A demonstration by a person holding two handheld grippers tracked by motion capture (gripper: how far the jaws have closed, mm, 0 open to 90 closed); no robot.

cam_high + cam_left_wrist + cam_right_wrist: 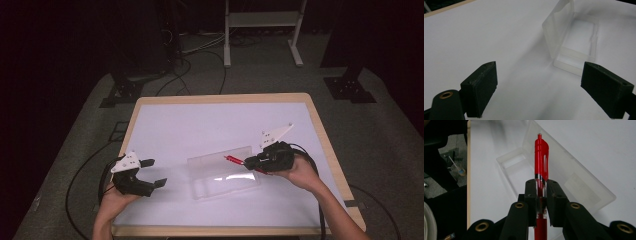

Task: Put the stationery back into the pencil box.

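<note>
A clear plastic case (pixel 223 172) lies open on the white table (pixel 200 125), its lid standing up along the far side. My right gripper (pixel 250 162) is shut on a red pen (pixel 233 160), which sticks out leftward over the case's right end. In the right gripper view the red pen (pixel 541 162) runs up between the closed pads (pixel 531 195), above the clear case (pixel 579 185). My left gripper (pixel 154 173) rests open near the front left of the table, left of the case. Its jaws stand wide apart with nothing between them (pixel 537 92); the clear case (pixel 574 42) lies ahead of them.
The table's wooden rim (pixel 220 99) borders the white surface. Black cables trail from both grippers off the front edge. A white stand (pixel 262 30) and dark equipment feet stand on the grey floor behind the table.
</note>
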